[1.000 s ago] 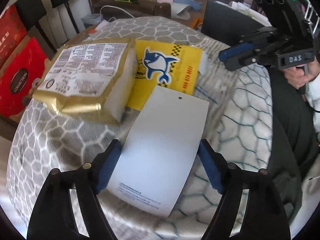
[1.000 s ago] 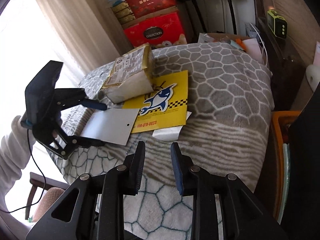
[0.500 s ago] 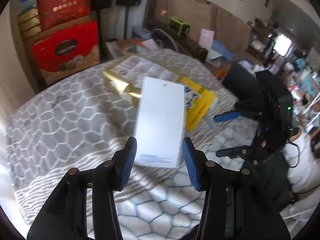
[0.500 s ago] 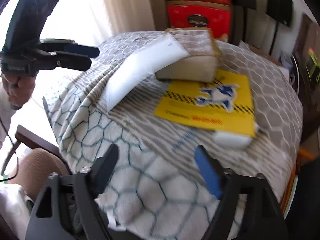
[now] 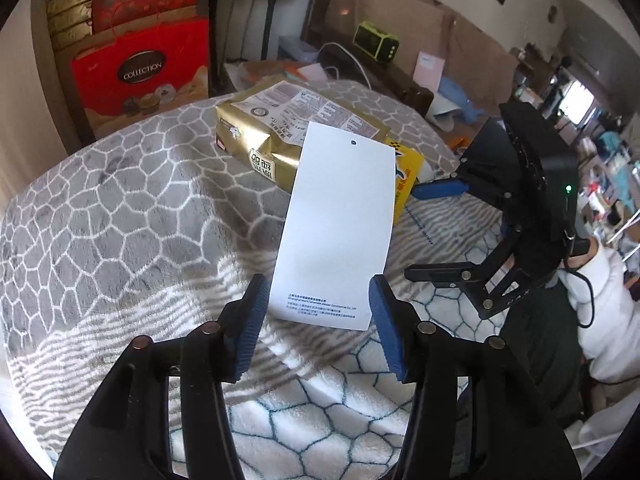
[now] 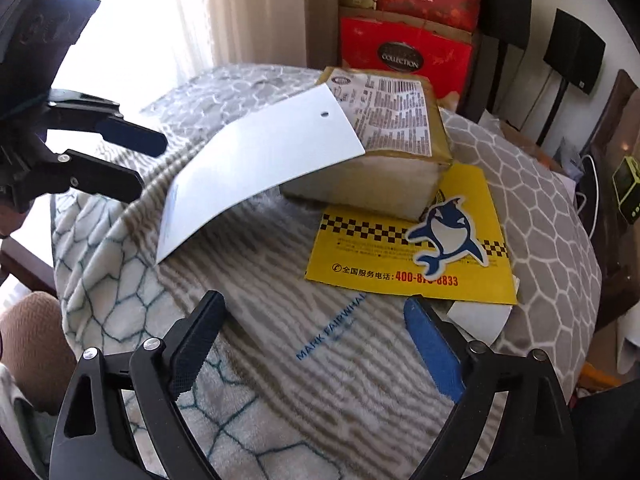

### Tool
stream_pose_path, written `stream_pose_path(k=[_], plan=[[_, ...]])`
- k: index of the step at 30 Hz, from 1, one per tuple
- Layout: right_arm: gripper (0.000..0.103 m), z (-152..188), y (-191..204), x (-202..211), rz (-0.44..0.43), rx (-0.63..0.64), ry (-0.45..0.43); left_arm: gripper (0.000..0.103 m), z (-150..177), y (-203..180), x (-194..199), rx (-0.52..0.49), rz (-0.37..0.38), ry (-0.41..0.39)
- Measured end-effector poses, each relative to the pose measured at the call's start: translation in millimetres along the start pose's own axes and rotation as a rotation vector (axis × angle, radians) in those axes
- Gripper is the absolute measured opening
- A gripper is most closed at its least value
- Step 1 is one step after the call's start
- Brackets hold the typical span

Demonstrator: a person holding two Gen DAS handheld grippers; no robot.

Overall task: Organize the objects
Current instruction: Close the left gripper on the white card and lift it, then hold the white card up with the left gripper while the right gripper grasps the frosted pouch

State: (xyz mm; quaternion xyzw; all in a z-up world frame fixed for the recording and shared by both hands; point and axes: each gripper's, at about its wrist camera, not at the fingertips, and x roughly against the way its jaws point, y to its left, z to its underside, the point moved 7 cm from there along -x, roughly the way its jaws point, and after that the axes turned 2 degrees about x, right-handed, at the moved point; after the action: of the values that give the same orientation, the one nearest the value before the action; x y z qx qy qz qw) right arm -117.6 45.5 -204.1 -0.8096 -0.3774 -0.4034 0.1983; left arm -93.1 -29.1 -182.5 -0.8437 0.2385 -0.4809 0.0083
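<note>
Between the left tongs [image 5: 316, 320], whose jaws are opening and do not visibly press it, the white card [image 5: 340, 224] slopes from the blanket-covered table [image 5: 120, 208] up against the gold packet [image 5: 276, 128]; I judge it best clamped again low on its near edge, gently, so the thin sheet does not buckle. Right tongs [image 6: 316, 344] stand wide apart and empty, just short of the yellow envelope [image 6: 408, 256].

Blanket-covered worktop [image 6: 280, 360] in grey honeycomb pattern, gold packet [image 6: 384, 148] far centre on yellow card [image 6: 412, 252], white card [image 6: 256, 168] leaning left against packet, white slip [image 6: 480, 320] under yellow card's near edge
</note>
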Motion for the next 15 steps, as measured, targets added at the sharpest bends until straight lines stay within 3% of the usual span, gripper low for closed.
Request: stream_pose_path(k=[3, 7, 11, 15], plan=[[0.078, 1.8, 12.0, 3.3, -0.048, 0.044, 0.002, 0.052, 0.1, 2.3, 0.0, 0.013, 0.009, -0.003], [0.069, 6.8, 30.3, 13.5, -0.181, 0.046, 0.010, 0.052, 2.2, 6.0, 3.0, 0.037, 0.026, -0.013], [0.064, 15.6, 41.9, 23.9, -0.196, 0.076, 0.033, 0.053, 5.3, 6.4, 4.2, 0.045, 0.032, -0.012], [0.062, 6.9, 27.0, 28.8, -0.117, 0.071, 0.010, 0.057, 6.6, 6.0, 5.3, 0.044, 0.027, -0.015]])
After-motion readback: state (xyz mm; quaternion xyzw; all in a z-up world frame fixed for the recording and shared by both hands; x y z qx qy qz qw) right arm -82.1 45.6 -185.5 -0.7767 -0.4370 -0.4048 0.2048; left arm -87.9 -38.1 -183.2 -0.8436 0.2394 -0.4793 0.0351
